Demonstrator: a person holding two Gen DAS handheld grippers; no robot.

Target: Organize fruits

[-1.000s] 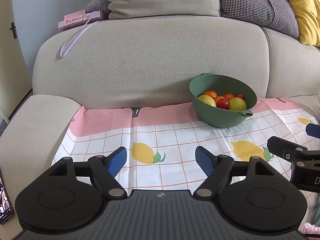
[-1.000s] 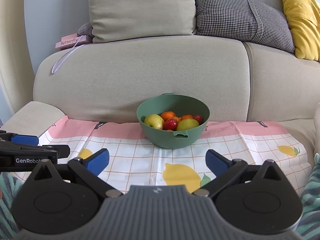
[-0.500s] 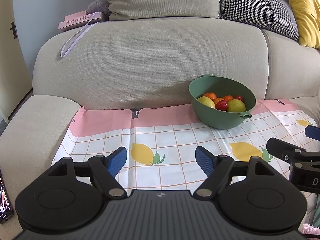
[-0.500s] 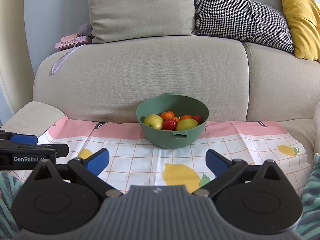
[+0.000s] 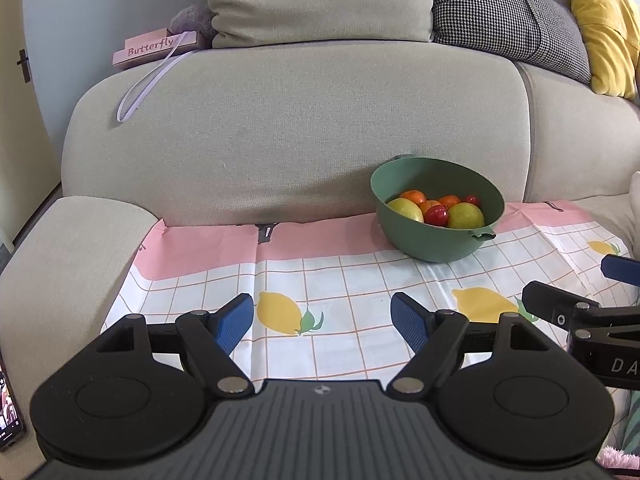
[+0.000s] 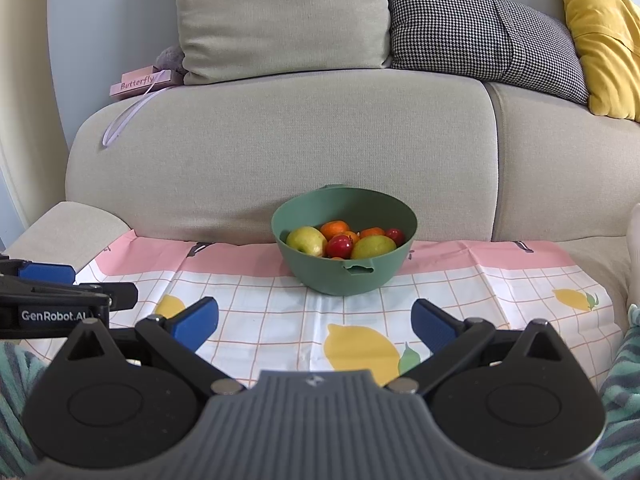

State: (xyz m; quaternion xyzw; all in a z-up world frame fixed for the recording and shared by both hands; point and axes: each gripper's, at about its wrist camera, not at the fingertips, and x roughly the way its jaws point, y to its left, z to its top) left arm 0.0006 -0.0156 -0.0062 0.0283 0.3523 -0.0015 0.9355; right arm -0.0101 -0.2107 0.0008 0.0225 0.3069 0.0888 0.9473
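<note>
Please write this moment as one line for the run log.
left gripper: open, empty | right gripper: open, empty | fruits: in bowl | bowl: on cloth, untouched

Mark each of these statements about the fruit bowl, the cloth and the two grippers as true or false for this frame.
1. The green bowl sits on the lemon-print cloth. True.
2. The left gripper is shut on a fruit. False: its jaws stand open and hold nothing.
3. The bowl holds yellow-green, orange and red fruits. True.
4. Loose fruits lie on the cloth beside the bowl. False: the only lemons there are printed; all the fruit seen is in the bowl.
5. The right gripper is open, short of the bowl. True.
</note>
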